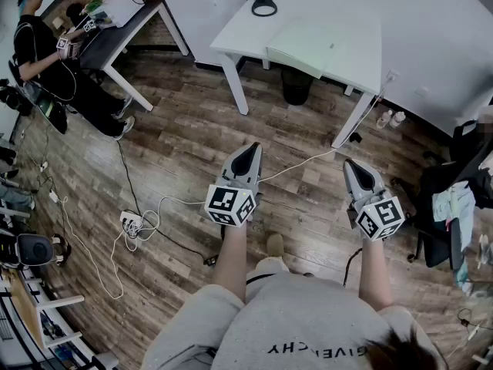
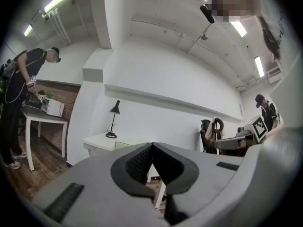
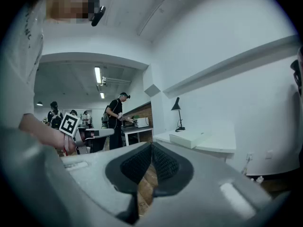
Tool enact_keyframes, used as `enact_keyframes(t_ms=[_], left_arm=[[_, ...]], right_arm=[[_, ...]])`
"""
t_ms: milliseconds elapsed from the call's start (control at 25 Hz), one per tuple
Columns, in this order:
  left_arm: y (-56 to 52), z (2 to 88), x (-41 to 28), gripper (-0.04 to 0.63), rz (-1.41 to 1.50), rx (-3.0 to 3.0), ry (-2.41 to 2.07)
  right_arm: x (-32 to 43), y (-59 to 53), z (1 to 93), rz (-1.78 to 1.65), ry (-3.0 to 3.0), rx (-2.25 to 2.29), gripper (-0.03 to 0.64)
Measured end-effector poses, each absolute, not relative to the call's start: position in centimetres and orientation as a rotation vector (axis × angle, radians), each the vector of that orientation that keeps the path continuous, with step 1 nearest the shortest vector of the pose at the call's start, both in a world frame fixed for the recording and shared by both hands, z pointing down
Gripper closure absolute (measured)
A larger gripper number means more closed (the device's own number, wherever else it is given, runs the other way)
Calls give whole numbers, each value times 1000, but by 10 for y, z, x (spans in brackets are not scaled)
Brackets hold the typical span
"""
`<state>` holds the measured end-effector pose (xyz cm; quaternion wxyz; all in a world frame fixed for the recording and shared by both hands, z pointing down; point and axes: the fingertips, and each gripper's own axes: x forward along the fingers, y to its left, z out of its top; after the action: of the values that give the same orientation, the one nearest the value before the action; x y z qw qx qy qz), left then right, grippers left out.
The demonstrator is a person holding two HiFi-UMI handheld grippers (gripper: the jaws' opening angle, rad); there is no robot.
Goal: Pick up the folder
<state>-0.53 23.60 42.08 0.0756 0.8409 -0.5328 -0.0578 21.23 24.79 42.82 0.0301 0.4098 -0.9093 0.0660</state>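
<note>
both claws are hanging side by side and well apart over the wood floor (image 1: pixel 192 141), the left claw (image 1: pixel 248 149) and the right claw (image 1: pixel 348 163) each pointing roughly level toward the white table (image 1: pixel 356 23). between their tips and the table's near edge a stretch of bare planks is lying open, crossed only by a thin white cable (image 1: pixel 302 165) that is running along the floor from under the left claw toward the table's right leg.

the folder (image 1: pixel 312 48), pale and flat, is lying on the table near its front edge, apart from both claws. a black desk lamp (image 1: pixel 263 5) is standing at the table's back left corner, and a dark bin (image 1: pixel 295 88) is sitting underneath. small bottles (image 1: pixel 390 119) are standing on the floor by the right leg, and a black chair (image 1: pixel 443 206) draped with cloth is crowding the right side. to the left, a power strip (image 1: pixel 129 222) with looped cords is lying on the floor, and a person (image 1: pixel 48 52) is working at another table further off.

both claws are closing fully, pads meeting at the tips, gripping nothing.
</note>
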Motion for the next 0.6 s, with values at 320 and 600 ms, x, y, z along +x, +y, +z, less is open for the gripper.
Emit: enact_keyframes(t_ms=[320,600], left_arm=[[204,425,-26,597,-151,2547,-1557],[197,429,-48,597,-161,2541,-1554]], right_arm=[[193,218,436,244,-2787,1328,615],[166,210,439,248,-2789,1296,615]])
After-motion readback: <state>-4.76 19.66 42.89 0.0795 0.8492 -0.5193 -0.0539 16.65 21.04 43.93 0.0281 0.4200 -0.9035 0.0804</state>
